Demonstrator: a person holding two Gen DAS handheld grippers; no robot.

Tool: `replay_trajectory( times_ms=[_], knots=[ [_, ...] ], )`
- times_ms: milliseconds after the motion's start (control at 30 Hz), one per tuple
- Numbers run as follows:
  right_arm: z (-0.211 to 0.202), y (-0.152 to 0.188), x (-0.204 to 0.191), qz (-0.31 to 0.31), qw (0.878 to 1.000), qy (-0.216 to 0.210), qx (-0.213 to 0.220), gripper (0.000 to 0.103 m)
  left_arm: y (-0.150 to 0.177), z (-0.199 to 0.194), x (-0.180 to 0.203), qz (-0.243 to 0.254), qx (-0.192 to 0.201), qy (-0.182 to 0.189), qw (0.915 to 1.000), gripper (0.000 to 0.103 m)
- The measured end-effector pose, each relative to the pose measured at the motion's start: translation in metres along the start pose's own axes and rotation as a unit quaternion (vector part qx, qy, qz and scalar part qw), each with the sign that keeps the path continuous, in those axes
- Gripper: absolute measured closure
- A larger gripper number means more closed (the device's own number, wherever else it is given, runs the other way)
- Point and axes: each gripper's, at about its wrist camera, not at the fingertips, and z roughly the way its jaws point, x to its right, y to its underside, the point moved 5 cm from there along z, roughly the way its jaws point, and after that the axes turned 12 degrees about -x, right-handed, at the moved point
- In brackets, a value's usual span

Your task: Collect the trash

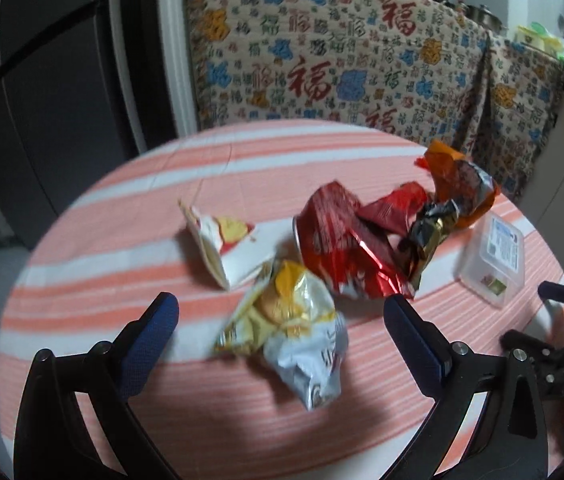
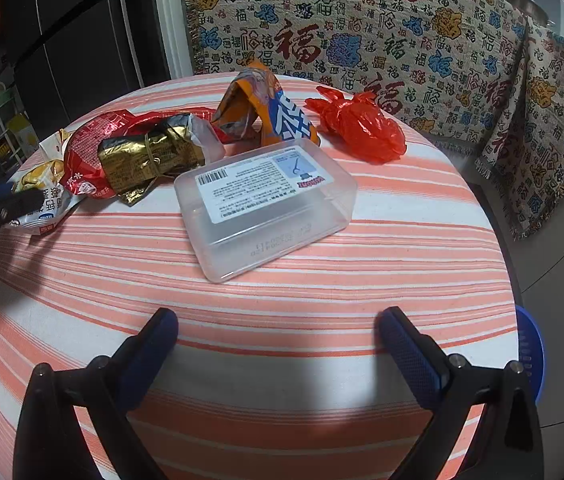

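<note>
Right now you are holding the left gripper spread wide over the striped tablecloth, its blue pads flanking a crumpled white and yellow snack wrapper without touching it. Just beyond that wrapper, a crushed red foil bag is lying against a black and gold wrapper, and an orange wrapper is standing behind them. A torn white carton is sitting to the left of the red bag. You are keeping the right gripper spread as well, with nothing between its fingers, hovering near the table's front edge. Ahead of it a clear plastic box with a printed label is resting on the cloth, and a knotted red plastic bag is lying beyond it, apart from the other trash
</note>
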Motion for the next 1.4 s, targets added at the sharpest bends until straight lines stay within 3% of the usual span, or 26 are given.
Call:
replay_trajectory(
  times_ms=[67,133,167,300,500,567,667,733,767,867,933,1000,1100,1200,1267,1400],
  knots=[
    [0.000,0.000,0.000,0.000,1.000,0.000,0.000,0.000,0.001,0.000,0.003,0.005,0.002,0.016,0.9998,0.008],
    [0.000,0.001,0.000,0.000,1.000,-0.001,0.000,0.000,0.006,0.005,0.006,0.010,-0.015,0.034,0.9993,0.050],
    [0.000,0.001,0.000,0.001,1.000,-0.002,0.001,0.000,0.009,0.006,0.006,0.013,-0.020,0.023,0.9995,0.057],
    [-0.001,0.001,0.002,0.006,1.000,-0.014,0.006,0.000,0.028,-0.009,-0.003,-0.024,-0.028,0.040,0.9985,0.061],
    [-0.016,-0.023,0.013,0.081,0.995,-0.049,0.024,0.000,0.065,-0.038,-0.001,-0.046,-0.048,0.029,0.9974,0.060],
    [-0.019,-0.039,0.020,0.138,0.989,-0.036,0.032,0.000,0.067,-0.040,0.004,-0.036,-0.048,0.027,0.9978,0.060],
    [-0.004,-0.054,0.016,0.199,0.978,-0.057,-0.011,0.001,0.070,-0.038,0.006,-0.033,-0.048,0.021,0.9981,0.060],
    [0.007,-0.057,0.008,0.205,0.977,-0.038,-0.032,0.001,0.071,-0.038,0.007,-0.031,-0.047,0.020,0.9982,0.060],
    [0.012,-0.059,0.003,0.198,0.979,-0.030,-0.033,0.012,0.071,-0.039,0.007,-0.028,-0.048,0.023,0.9982,0.060],
    [0.013,-0.055,-0.008,0.150,0.988,-0.023,-0.027,0.028,0.072,-0.041,-0.001,-0.032,-0.053,0.035,0.9975,0.058],
    [0.006,-0.047,-0.022,0.071,0.997,-0.026,-0.018,0.028,0.071,-0.041,-0.008,-0.037,-0.054,0.040,0.9970,0.054],
    [-0.002,-0.029,-0.039,-0.027,0.998,-0.061,-0.016,0.029,0.072,-0.042,-0.015,-0.044,-0.055,0.043,0.9966,0.052],
    [-0.015,0.000,-0.047,-0.136,0.989,-0.058,-0.008,0.035,0.077,-0.042,-0.024,-0.057,-0.062,0.042,0.9956,0.029],
    [-0.015,0.023,-0.034,-0.145,0.988,-0.041,-0.025,0.031,0.080,-0.039,-0.023,-0.065,-0.065,0.070,0.9933,0.015],
    [-0.014,0.033,-0.025,-0.123,0.991,-0.035,-0.025,0.019,0.081,-0.036,-0.016,-0.056,-0.070,0.081,0.9927,0.006],
    [-0.013,0.041,-0.024,-0.089,0.996,-0.032,-0.004,0.009,0.088,-0.017,-0.004,-0.029,-0.096,0.035,0.9943,0.003]
  ],
)
